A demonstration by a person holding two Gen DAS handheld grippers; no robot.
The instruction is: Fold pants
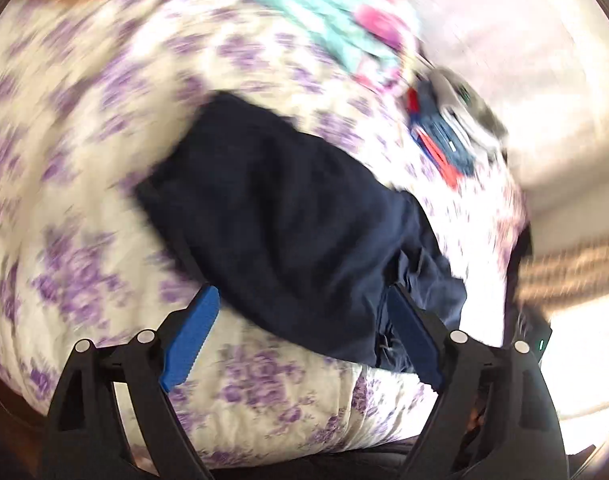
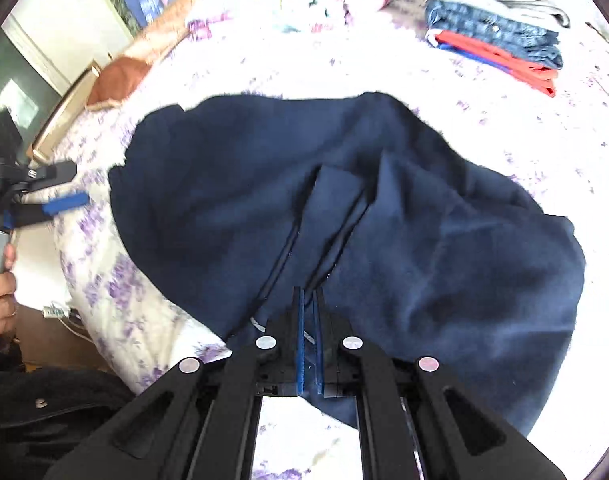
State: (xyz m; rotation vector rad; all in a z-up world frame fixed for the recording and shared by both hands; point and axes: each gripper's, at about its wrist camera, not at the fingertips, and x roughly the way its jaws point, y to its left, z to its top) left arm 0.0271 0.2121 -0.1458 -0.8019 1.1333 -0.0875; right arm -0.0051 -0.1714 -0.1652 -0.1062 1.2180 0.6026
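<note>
Meanwhile, navy pants [image 2: 344,208] spread on floral bed [image 2: 116,300] — right tool [image 2: 309,308] clamped on fabric edge; left tool [image 1: 304,308] spread wide, holding nothing. Folded clothes stack [image 2: 500,36] well apart.

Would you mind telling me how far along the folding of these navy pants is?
Partly done: the navy pants lie bunched on the floral bedspread, apparently doubled over. The right gripper is shut on a fabric edge; the left gripper is open. Flattening and joining the folded stack remain.
</note>
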